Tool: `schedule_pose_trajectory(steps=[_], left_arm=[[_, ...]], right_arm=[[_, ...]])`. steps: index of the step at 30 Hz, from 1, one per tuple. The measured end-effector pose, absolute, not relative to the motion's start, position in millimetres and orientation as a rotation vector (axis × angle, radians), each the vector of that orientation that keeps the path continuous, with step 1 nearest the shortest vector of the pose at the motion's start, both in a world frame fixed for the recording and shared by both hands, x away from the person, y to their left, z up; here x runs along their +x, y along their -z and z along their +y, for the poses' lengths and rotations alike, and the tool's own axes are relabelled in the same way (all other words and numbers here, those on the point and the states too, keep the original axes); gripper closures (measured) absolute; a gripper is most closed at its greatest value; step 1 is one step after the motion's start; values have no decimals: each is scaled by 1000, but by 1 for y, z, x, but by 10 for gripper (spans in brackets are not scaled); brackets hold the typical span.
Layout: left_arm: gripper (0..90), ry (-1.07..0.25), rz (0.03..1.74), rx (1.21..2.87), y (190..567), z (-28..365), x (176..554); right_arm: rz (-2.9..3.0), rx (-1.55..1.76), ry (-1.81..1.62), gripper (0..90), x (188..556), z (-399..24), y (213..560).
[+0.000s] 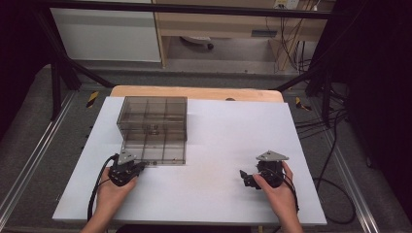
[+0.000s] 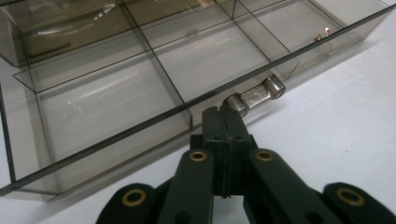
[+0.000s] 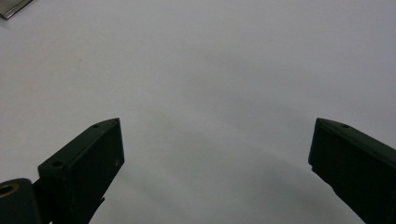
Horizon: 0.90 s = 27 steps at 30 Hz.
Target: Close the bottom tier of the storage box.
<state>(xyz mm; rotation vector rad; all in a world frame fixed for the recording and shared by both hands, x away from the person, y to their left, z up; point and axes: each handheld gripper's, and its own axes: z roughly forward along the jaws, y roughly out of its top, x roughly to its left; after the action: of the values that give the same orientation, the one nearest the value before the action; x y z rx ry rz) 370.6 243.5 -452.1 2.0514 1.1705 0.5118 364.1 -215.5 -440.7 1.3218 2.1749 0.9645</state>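
A smoky clear compartment box (image 1: 154, 145) lies open on the white table (image 1: 218, 136), its lid (image 1: 153, 112) laid back behind it. My left gripper (image 1: 142, 166) is shut, its tips against the box's near edge. In the left gripper view the closed left gripper (image 2: 225, 116) touches the clear latch tab (image 2: 256, 94) on the front wall of the box (image 2: 116, 135); whether it pinches the tab I cannot tell. My right gripper (image 1: 244, 178) rests on the table at the right, open, pointing left. The right gripper (image 3: 217, 149) has only bare table between its fingers.
The box's dividers form several compartments (image 2: 107, 100); two small coppery bits (image 2: 322, 33) show at the far end. A corner of the box (image 3: 11, 7) sits at the top left of the right gripper view. Cables (image 1: 335, 160) trail off the table's right side.
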Motion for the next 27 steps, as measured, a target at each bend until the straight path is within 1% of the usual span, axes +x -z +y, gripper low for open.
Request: schedule_pose_trajectory(steps=[15, 27], left_arm=[[900, -479, 1176, 2041, 453, 248, 372], [900, -525, 1164, 2042, 448, 246, 375]], right_arm=[[2165, 1327, -950, 42, 366, -209, 441], [2179, 1308, -936, 41, 365, -206, 444]])
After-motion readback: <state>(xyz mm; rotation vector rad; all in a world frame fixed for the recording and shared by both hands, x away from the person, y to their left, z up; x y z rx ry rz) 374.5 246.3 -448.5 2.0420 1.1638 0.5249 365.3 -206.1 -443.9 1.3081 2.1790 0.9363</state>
